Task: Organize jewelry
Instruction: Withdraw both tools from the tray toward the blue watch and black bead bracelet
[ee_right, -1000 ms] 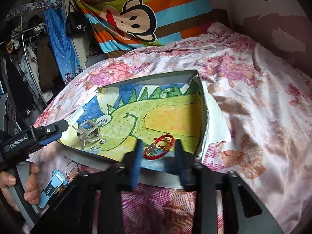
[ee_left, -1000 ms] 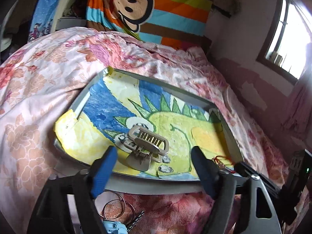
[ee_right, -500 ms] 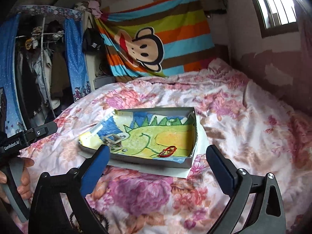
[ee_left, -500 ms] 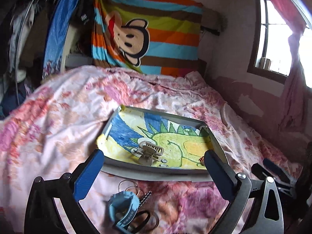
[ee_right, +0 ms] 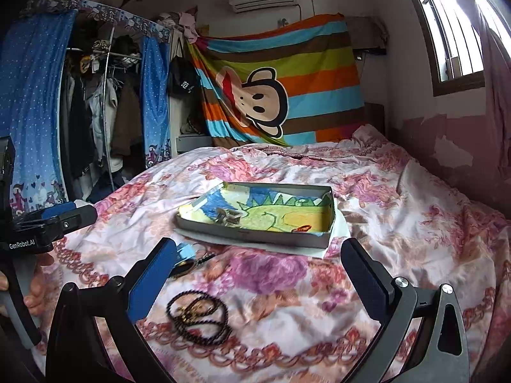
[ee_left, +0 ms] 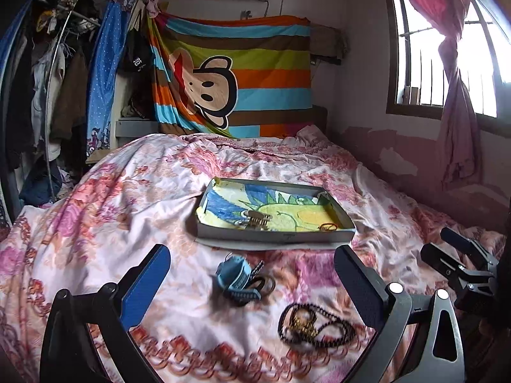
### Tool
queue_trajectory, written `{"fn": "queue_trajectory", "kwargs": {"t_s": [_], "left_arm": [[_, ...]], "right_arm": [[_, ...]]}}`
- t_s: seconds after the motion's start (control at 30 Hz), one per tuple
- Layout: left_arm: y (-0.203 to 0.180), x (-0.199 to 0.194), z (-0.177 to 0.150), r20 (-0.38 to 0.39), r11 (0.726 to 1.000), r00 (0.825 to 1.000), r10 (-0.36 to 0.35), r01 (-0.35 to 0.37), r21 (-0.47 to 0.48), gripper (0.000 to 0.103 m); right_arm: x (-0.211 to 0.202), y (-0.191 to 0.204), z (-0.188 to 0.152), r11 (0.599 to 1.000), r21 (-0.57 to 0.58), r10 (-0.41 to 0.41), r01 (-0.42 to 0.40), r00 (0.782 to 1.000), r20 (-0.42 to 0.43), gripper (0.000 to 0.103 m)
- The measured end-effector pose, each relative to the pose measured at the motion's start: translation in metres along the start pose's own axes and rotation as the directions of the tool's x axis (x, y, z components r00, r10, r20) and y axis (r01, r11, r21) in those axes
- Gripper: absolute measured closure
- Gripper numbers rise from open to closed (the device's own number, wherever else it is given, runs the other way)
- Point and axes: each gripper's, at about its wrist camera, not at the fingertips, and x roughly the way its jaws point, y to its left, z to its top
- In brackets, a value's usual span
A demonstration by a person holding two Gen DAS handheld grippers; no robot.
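Note:
A shallow grey box (ee_left: 274, 234) (ee_right: 255, 234) lined with a dinosaur drawing lies on the flowered bedspread. In it are a beige hair claw clip (ee_left: 255, 218) (ee_right: 228, 217) and a red cord bracelet (ee_left: 329, 226) (ee_right: 301, 229). In front of the box lie a blue watch (ee_left: 236, 276) (ee_right: 185, 250) with dark rings, and a black bead necklace (ee_left: 314, 325) (ee_right: 198, 317). My left gripper (ee_left: 252, 284) is open and empty, held back above the watch. My right gripper (ee_right: 258, 277) is open and empty, well short of the box.
The right gripper shows at the right edge of the left wrist view (ee_left: 463, 265), the left gripper at the left edge of the right wrist view (ee_right: 48, 223). A clothes rack (ee_right: 95, 111) stands left of the bed, a wall and window (ee_left: 447, 63) to the right.
Both grippers have pulled back from the box and opened wide. The clip and the red bracelet stay in the box. The watch and bead necklace have come into view.

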Motion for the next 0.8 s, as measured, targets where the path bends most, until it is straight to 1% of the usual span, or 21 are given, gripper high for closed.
{"fn": "queue_trajectory", "kwargs": {"t_s": [0.1, 0.23, 0.43, 0.6, 0.8], "left_arm": [[0.002, -0.012, -0.01, -0.016, 1.0, 1.0, 0.004, -0.004, 0.013, 0.0], [0.011, -0.022, -0.024, -0.043, 1.0, 0.999, 0.011, -0.01, 0.019, 0.0], [0.027, -0.022, -0.046, -0.105, 1.0, 0.994, 0.022, -0.02, 0.024, 0.0], [0.038, -0.01, -0.06, -0.185, 1.0, 0.983, 0.011, -0.01, 0.003, 0.0], [0.044, 0.005, -0.072, -0.279, 0.999, 0.96, -0.018, 0.009, -0.033, 0.0]], "right_arm": [[-0.016, 0.007, -0.012, 1.0, -0.005, 0.001, -0.001, 1.0, -0.018, 0.002], [-0.023, 0.012, -0.028, 1.0, -0.006, 0.01, -0.011, 0.998, -0.065, 0.002], [-0.017, 0.014, -0.047, 0.999, -0.018, 0.029, -0.033, 0.988, -0.152, 0.002], [0.002, 0.013, -0.061, 0.999, -0.014, 0.039, -0.043, 0.968, -0.247, 0.002], [0.02, 0.018, -0.076, 0.999, -0.032, 0.03, -0.043, 0.943, -0.332, 0.002]]}}
